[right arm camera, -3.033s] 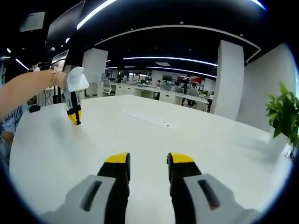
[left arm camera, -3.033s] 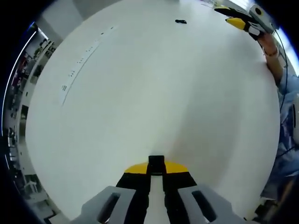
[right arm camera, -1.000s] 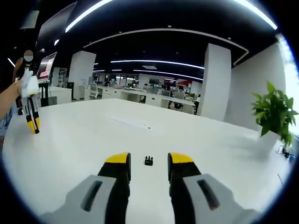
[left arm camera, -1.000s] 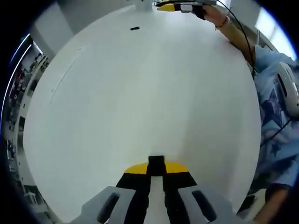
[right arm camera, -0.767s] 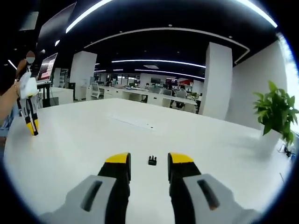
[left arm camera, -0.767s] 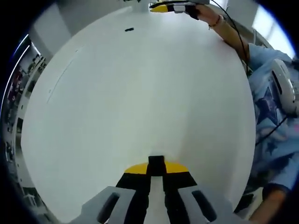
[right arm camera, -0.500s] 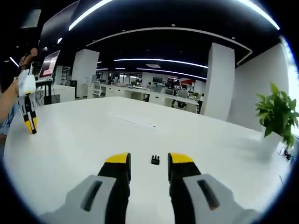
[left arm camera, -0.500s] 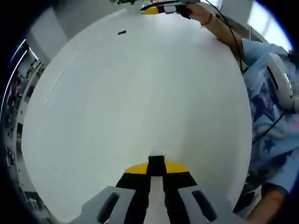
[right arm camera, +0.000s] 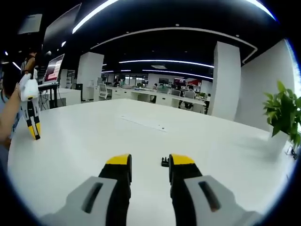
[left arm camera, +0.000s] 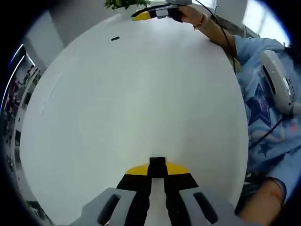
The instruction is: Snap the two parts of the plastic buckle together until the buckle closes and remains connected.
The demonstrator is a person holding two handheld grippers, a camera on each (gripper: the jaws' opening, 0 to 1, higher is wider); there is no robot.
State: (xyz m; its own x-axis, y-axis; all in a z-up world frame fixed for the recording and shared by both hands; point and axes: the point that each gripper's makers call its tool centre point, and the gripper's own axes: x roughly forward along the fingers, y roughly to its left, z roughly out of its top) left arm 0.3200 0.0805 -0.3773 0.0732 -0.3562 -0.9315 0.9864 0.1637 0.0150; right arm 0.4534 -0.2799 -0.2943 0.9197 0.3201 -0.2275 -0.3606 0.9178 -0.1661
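Your right gripper (right arm camera: 149,165) rides low over the white table (right arm camera: 94,141) with its jaws parted and nothing between them, and the small black buckle part (right arm camera: 164,162) lies on the table just ahead, close against the inner side of the right-hand jaw tip rather than centred in the gap. Your left gripper (left arm camera: 157,175) is clenched on a small black piece (left arm camera: 157,165) at its tips; this is likely the other buckle half, though its shape is too hidden to be sure. In the left gripper view the far buckle part (left arm camera: 115,38) is a tiny dark speck well apart from you, near the far edge. To do this pickup well, slide the right gripper a touch to the right so the part sits midway between the jaws, come down level, and close on its flat sides, leaving the mating end clear. Keep the left gripper over the table.
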